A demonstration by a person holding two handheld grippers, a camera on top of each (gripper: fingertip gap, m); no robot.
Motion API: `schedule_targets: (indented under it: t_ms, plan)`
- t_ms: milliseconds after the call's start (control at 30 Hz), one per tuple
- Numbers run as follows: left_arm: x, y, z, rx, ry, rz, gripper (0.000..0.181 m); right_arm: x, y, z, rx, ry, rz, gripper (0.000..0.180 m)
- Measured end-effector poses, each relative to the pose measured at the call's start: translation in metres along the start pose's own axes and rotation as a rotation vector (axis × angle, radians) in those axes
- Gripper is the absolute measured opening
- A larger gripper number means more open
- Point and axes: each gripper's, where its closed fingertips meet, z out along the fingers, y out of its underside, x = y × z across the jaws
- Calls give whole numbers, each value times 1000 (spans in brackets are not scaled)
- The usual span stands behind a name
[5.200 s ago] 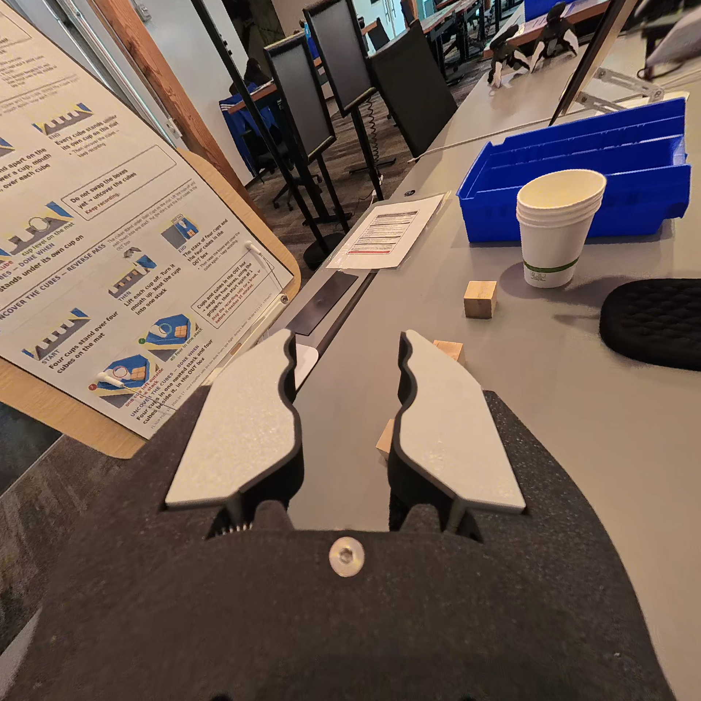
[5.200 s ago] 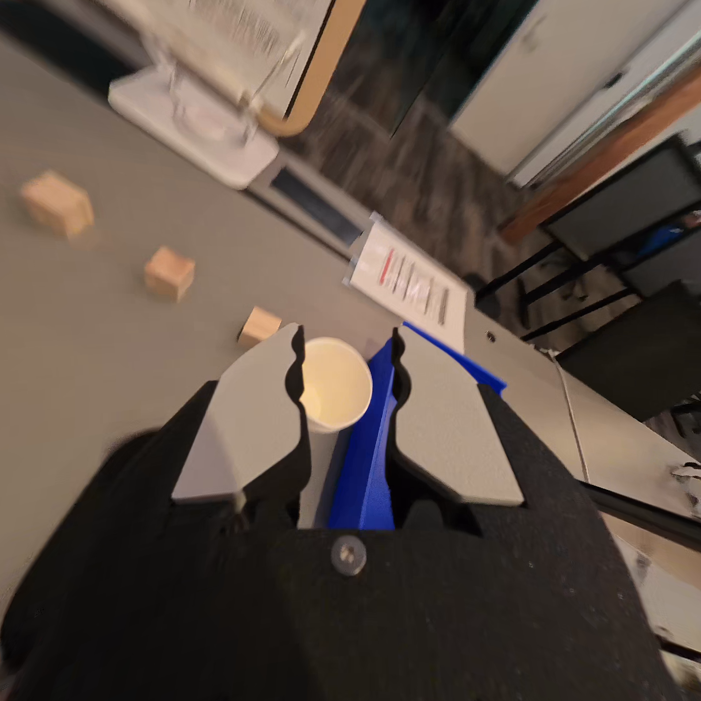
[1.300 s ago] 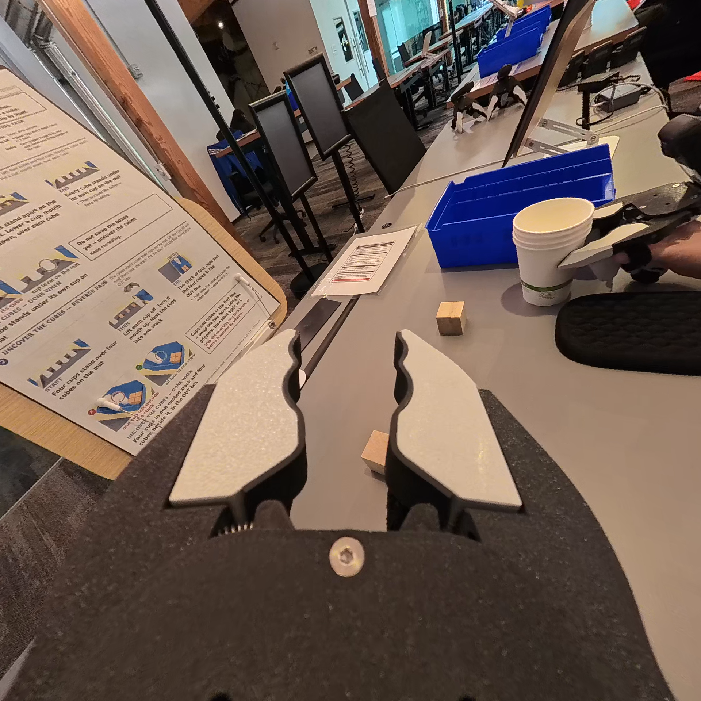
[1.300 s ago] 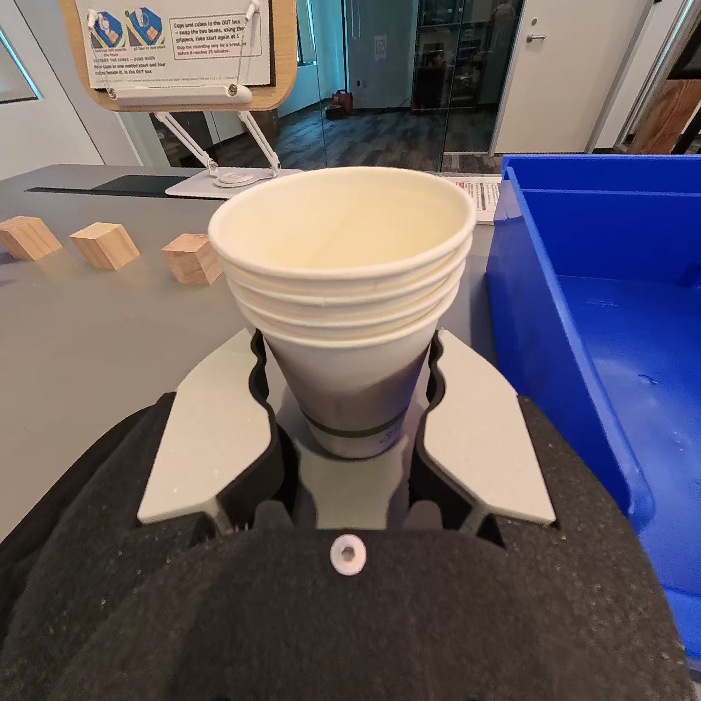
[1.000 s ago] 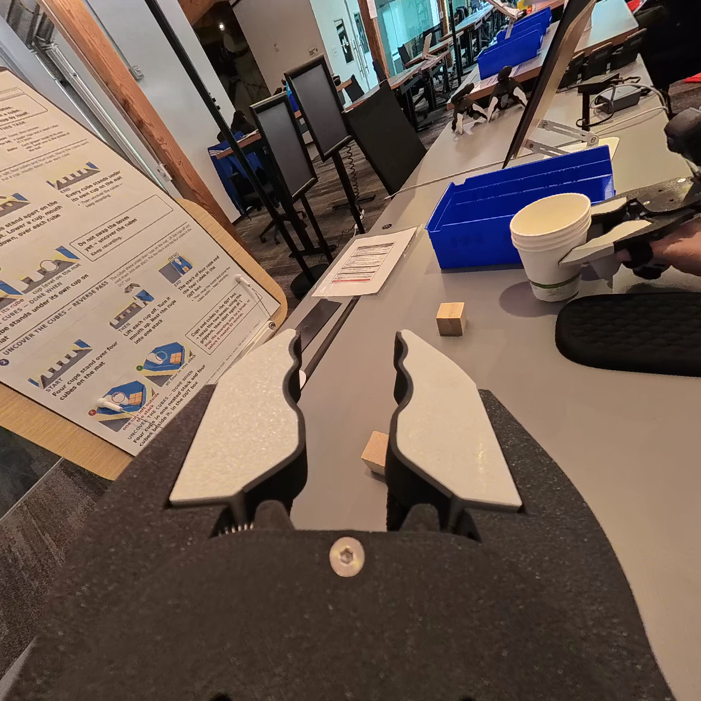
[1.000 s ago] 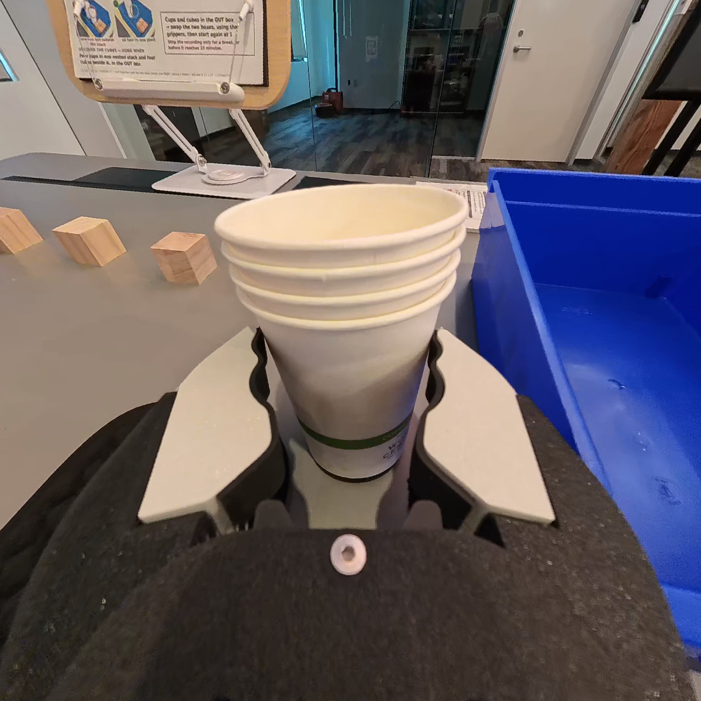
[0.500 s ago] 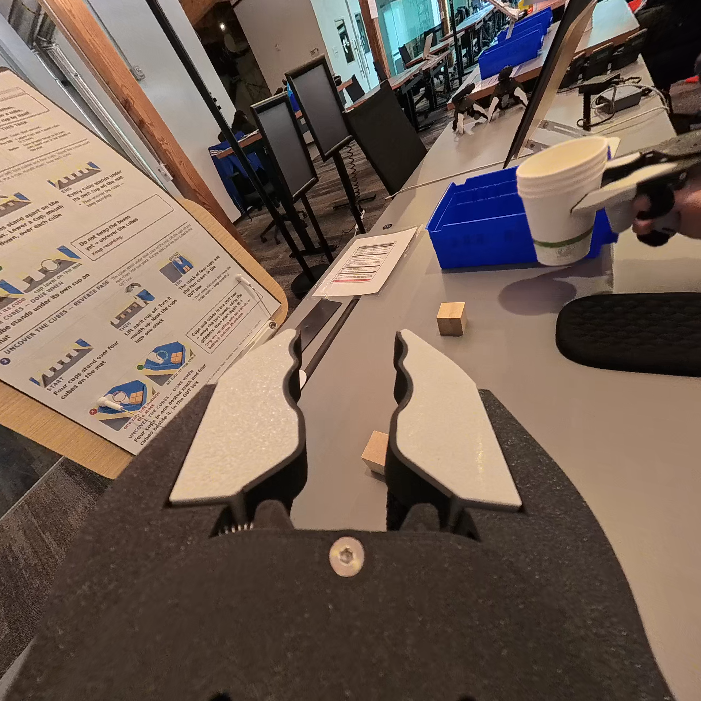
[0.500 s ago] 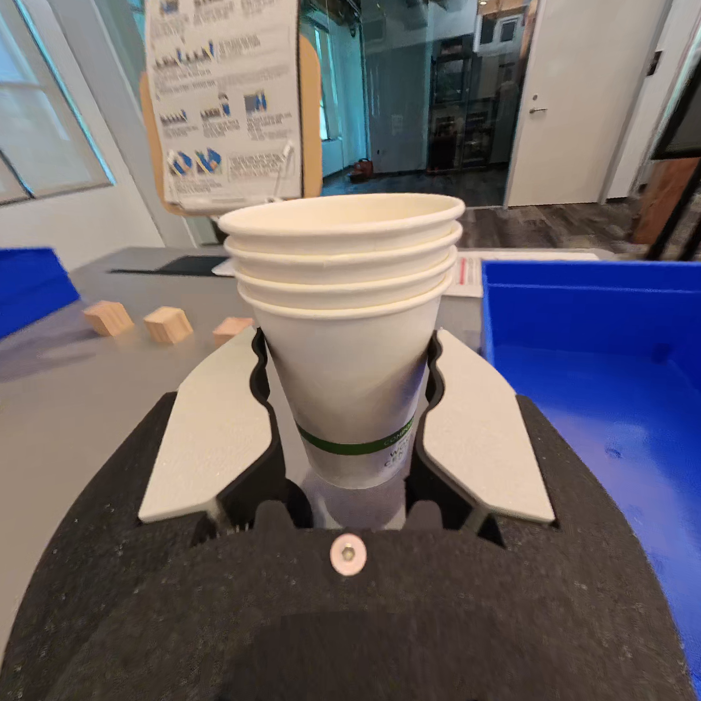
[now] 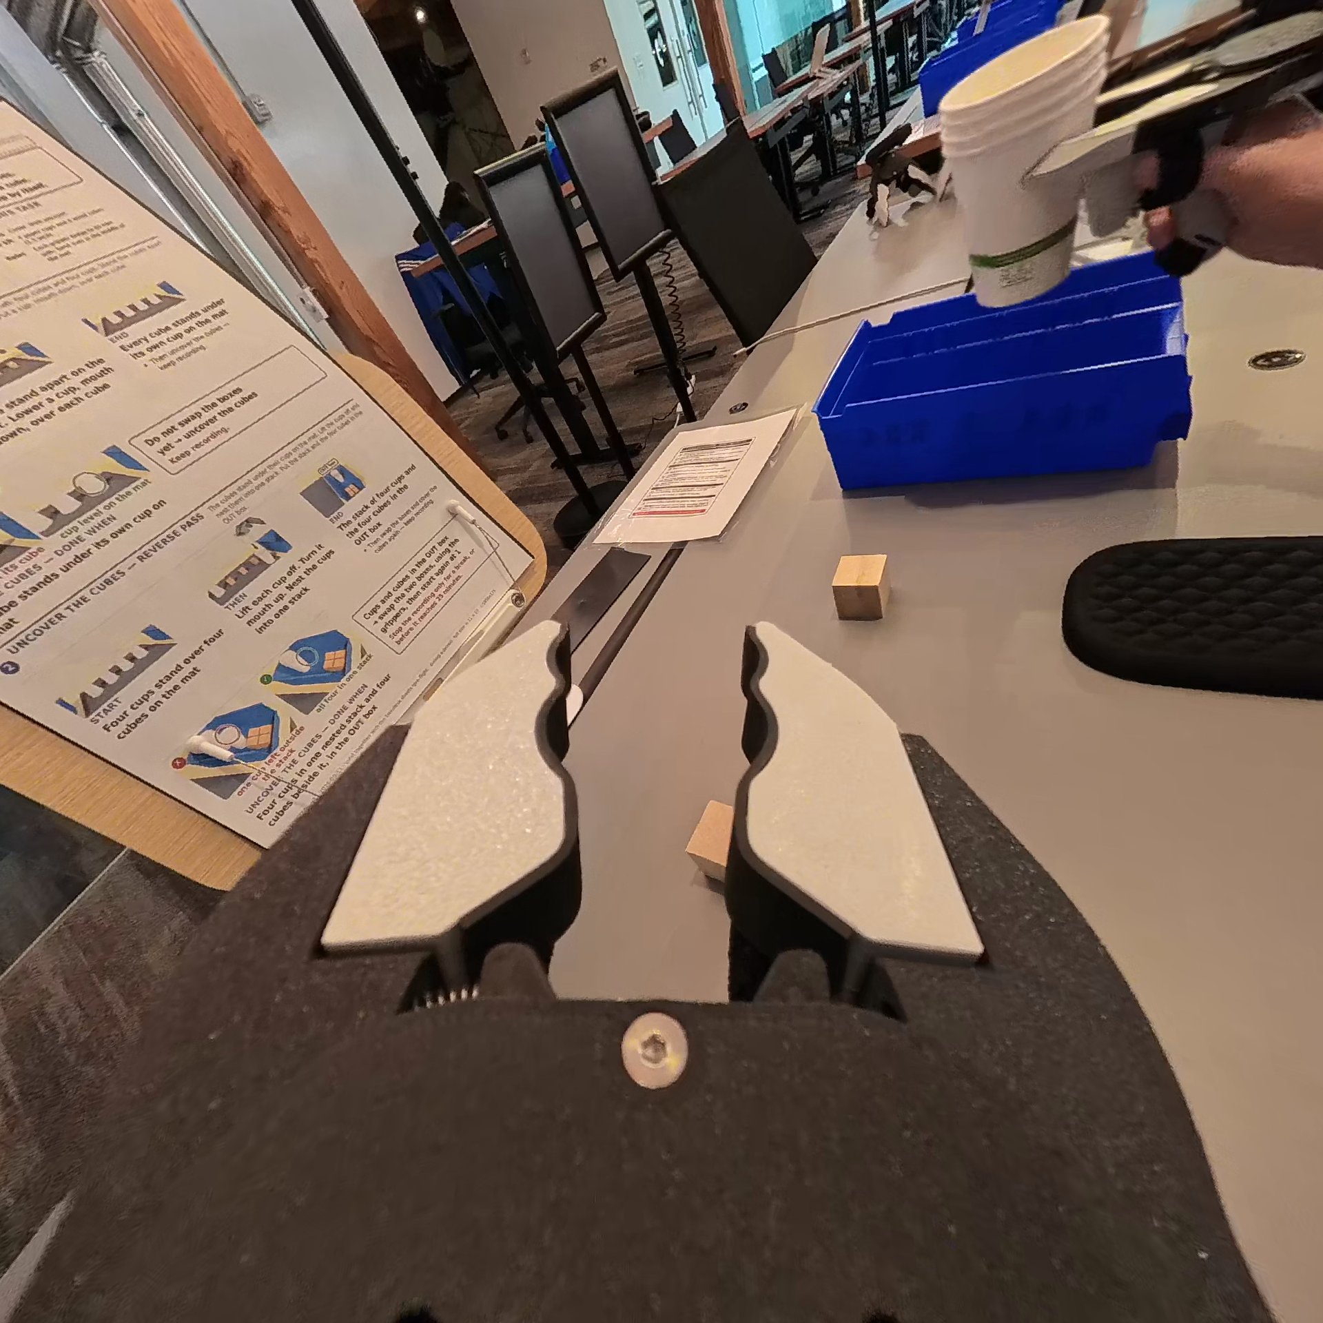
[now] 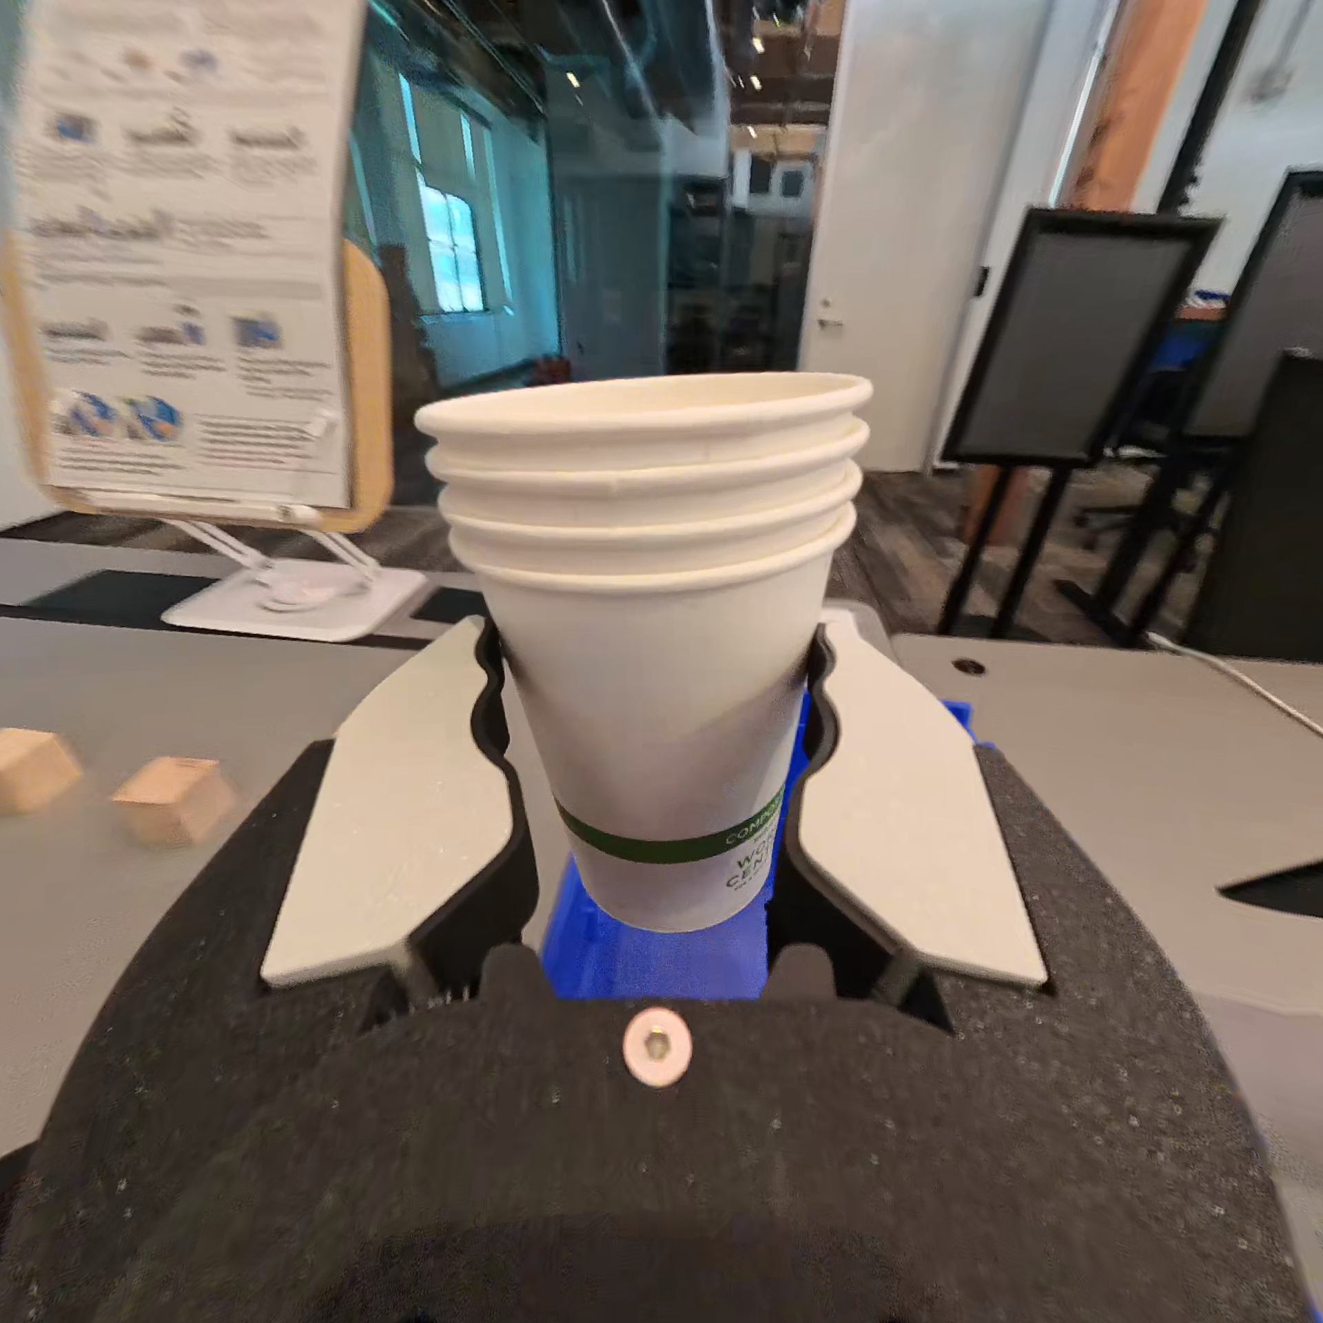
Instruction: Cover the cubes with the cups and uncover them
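Note:
My right gripper [image 10: 655,637] is shut on a stack of several nested white paper cups [image 10: 648,644], mouths up, held in the air over the blue bin [image 10: 644,959]. In the left wrist view the cup stack [image 9: 1020,154] hangs high above the bin [image 9: 1002,408], with the right gripper [image 9: 1074,154] and a hand behind it. My left gripper [image 9: 653,641] is open and empty, low over the grey table [image 9: 1038,895]. One wooden cube [image 9: 860,587] lies ahead of it and another cube [image 9: 710,837] shows beside its right finger. Two cubes [image 10: 172,798] [image 10: 32,769] lie at left in the right wrist view.
A black mat [image 9: 1203,616] lies at right on the table. An instruction board [image 9: 179,530] on a stand is at left, and a laminated sheet [image 9: 698,480] lies near the bin. Dark screens on stands [image 9: 573,236] and chairs are beyond the table edge.
My right gripper closed on the cup stack, lifted it off the table and carried it up over the blue bin. My left gripper has stayed open and nearly still.

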Motion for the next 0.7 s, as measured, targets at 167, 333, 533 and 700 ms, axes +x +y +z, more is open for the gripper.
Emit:
schedule_targets:
  t_ms: [167,333,533,700]
  plan:
    - [-3,1,4,-7,-26,5,45,47,57,42,-174,61,48,81]
    - [-8,5,9,-15,-35,-22,45,63,107,71,-276,53,111,81]
    - [-17,6,10,-4,-73,-27,44,55,128,95,-271,-30,148,81]
    - [-18,6,9,-8,-83,-22,44,61,136,101,-237,1,69,81]
